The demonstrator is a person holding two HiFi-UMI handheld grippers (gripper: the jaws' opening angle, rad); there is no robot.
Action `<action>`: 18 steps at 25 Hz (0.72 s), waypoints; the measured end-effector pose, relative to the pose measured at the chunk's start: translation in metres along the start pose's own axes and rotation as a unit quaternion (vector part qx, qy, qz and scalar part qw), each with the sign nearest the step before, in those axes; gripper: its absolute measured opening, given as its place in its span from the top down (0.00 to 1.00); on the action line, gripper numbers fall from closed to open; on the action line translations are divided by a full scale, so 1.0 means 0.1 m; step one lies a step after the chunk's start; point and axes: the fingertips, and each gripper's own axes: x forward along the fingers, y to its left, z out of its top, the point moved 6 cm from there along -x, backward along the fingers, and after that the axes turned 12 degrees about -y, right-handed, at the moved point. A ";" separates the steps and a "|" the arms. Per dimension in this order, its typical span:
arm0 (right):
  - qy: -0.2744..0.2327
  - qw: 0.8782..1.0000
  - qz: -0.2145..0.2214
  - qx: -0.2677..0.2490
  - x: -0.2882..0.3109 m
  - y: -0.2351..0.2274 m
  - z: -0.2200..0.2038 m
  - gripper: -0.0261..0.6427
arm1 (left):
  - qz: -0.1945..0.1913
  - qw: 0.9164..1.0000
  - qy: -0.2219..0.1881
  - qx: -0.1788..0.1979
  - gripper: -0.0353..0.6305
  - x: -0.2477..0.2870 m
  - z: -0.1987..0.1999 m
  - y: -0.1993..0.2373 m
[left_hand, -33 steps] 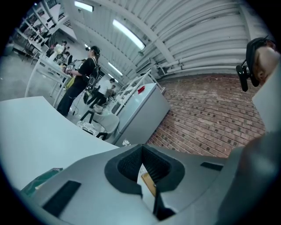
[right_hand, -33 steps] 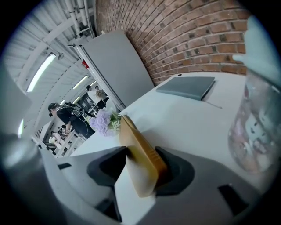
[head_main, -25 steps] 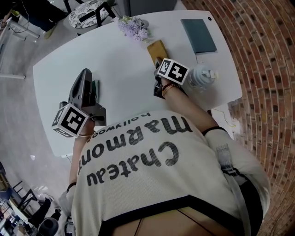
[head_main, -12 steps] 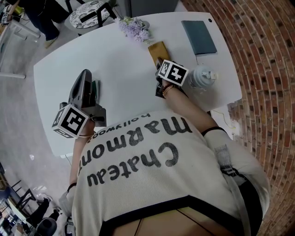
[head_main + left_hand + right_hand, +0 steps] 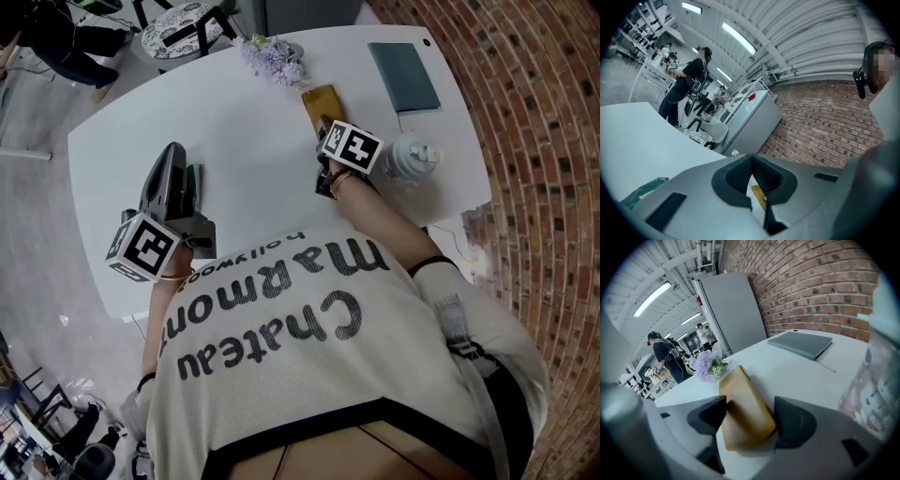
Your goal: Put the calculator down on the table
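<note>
Now the right gripper's (image 5: 750, 405) jaws have just been opening and stand released either side of the calculator (image 5: 737, 389), flat on the table (image 5: 239, 127), so placement looks done; left gripper (image 5: 751, 162) clenched, empty.

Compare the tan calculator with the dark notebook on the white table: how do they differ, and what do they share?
Colour: the calculator is tan, the notebook dark grey-green.
Size: the notebook is larger than the calculator.
Place: the calculator lies between the jaws of the right gripper, which have just been opening; the notebook lies apart, nearer the brick wall.
Both are flat rectangles lying on the table.
</note>
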 end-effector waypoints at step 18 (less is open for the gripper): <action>0.012 1.000 -0.019 -0.001 0.05 0.03 0.02 0.46 | 0.001 1.000 -0.006 0.000 0.94 -0.04 0.00 -0.04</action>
